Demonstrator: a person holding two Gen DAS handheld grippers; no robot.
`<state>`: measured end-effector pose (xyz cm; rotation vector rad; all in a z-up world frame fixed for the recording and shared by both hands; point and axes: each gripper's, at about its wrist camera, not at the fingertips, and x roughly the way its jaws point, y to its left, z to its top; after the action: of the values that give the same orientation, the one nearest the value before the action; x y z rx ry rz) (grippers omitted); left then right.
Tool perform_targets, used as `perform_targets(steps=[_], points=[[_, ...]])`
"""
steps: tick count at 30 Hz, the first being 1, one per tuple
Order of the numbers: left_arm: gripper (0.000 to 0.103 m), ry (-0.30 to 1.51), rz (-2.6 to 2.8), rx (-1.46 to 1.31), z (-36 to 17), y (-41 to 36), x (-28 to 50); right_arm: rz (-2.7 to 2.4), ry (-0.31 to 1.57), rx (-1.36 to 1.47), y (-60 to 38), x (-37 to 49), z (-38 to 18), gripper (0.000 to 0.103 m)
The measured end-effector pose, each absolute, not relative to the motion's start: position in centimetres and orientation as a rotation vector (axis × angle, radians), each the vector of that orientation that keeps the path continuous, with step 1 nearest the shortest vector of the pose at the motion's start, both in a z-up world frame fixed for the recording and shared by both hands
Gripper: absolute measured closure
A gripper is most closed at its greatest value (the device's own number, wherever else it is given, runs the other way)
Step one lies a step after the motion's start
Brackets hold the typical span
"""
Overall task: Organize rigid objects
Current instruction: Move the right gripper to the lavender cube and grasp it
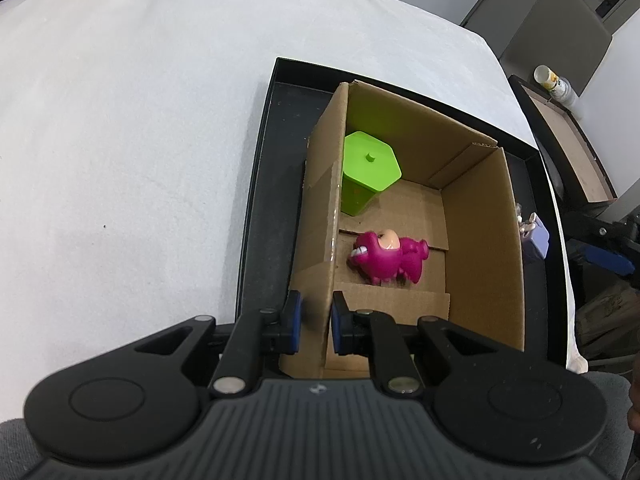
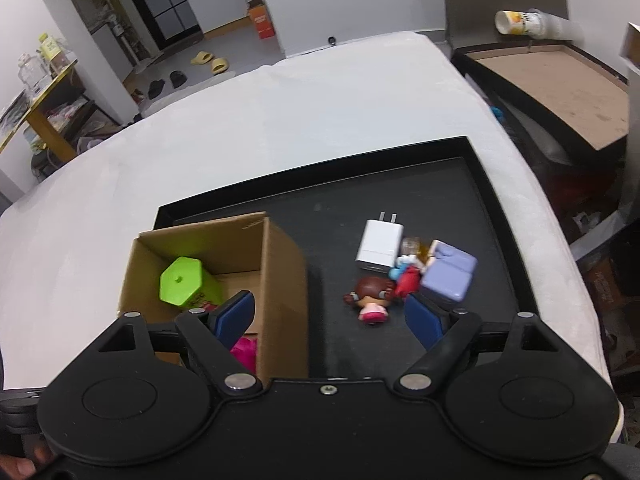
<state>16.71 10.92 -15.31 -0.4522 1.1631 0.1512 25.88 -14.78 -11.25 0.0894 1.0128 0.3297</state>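
Note:
A cardboard box (image 1: pixel 480 240) stands in a black tray (image 1: pixel 272 160) on the white-covered table. Inside it are a green hexagonal container (image 1: pixel 370 164) and a magenta figurine (image 1: pixel 388 256). My left gripper (image 1: pixel 317 320) is shut on the box's left wall near its front corner. In the right wrist view the box (image 2: pixel 280 280) sits at the tray's (image 2: pixel 440 184) left. My right gripper (image 2: pixel 330 316) is open above the box's right wall, with nothing held. Ahead of it lie a brown-haired doll (image 2: pixel 372 298), a white charger (image 2: pixel 378 246), a lilac block (image 2: pixel 450 274) and a small red toy (image 2: pixel 406 280).
The white cloth (image 1: pixel 120 140) spreads far to the left of the tray. Off the table's right edge stands a brown-bottomed tray (image 2: pixel 560 92) with a stack of paper cups (image 2: pixel 520 22). Shelves, slippers and clutter fill the room behind.

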Motion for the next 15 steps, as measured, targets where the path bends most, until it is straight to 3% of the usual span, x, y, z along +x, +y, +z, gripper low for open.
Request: perform_targets(steps=[8, 15], points=[[0.089, 1.164, 0.157, -0.457, -15.3, 10.9, 16.7, 0.302, 0.965, 0.090, -17.0, 25.5, -11.5, 0.009], [0.089, 1.162, 0.163, -0.448, -15.2, 10.7, 16.6, 0.311, 0.964, 0.106, -18.6, 25.9, -12.1, 0.007]])
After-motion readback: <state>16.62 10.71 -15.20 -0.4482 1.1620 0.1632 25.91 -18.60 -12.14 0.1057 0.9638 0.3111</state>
